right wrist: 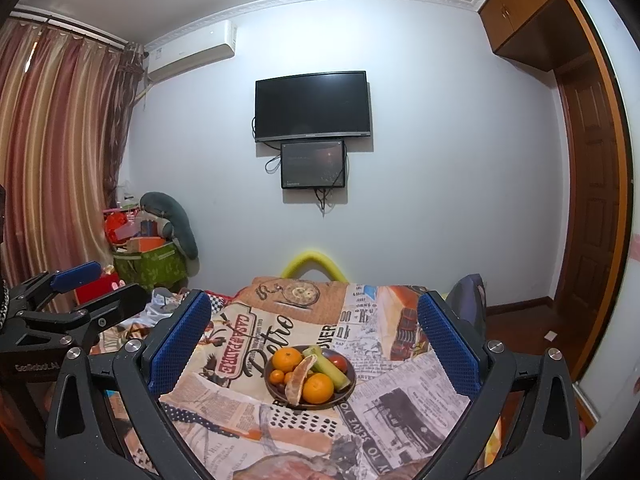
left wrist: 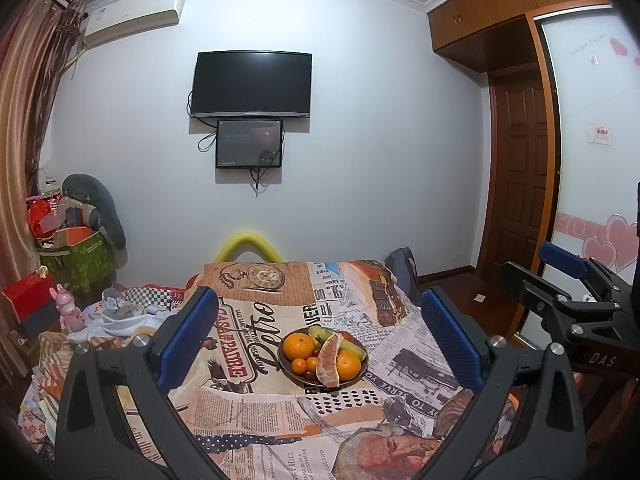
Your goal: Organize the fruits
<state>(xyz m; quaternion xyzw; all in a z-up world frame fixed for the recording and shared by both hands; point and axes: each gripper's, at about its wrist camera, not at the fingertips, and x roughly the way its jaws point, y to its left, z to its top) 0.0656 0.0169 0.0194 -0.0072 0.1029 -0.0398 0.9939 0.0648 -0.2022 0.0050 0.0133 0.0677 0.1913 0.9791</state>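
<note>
A dark bowl (left wrist: 352, 381) stands on the table covered with a printed newspaper-style cloth (left wrist: 256, 400). In it lie two oranges (left wrist: 299, 345), small mandarins (left wrist: 299, 366), a peeled pomelo segment (left wrist: 329, 360), green pieces (left wrist: 352, 346) and dark grapes. My left gripper (left wrist: 318, 334) is open and empty, held back from the bowl. My right gripper (right wrist: 314, 340) is open and empty; the bowl (right wrist: 349, 390), an orange (right wrist: 318, 388) and the pomelo segment (right wrist: 299, 378) show between its fingers. Each gripper shows at the edge of the other's view.
A yellow padded chair back (left wrist: 248, 244) rises behind the table's far edge. A cluttered bed with boxes and a green bag (left wrist: 76, 260) lies to the left. A TV (left wrist: 252, 84) hangs on the wall; a wooden door (left wrist: 520, 168) and wardrobe stand to the right.
</note>
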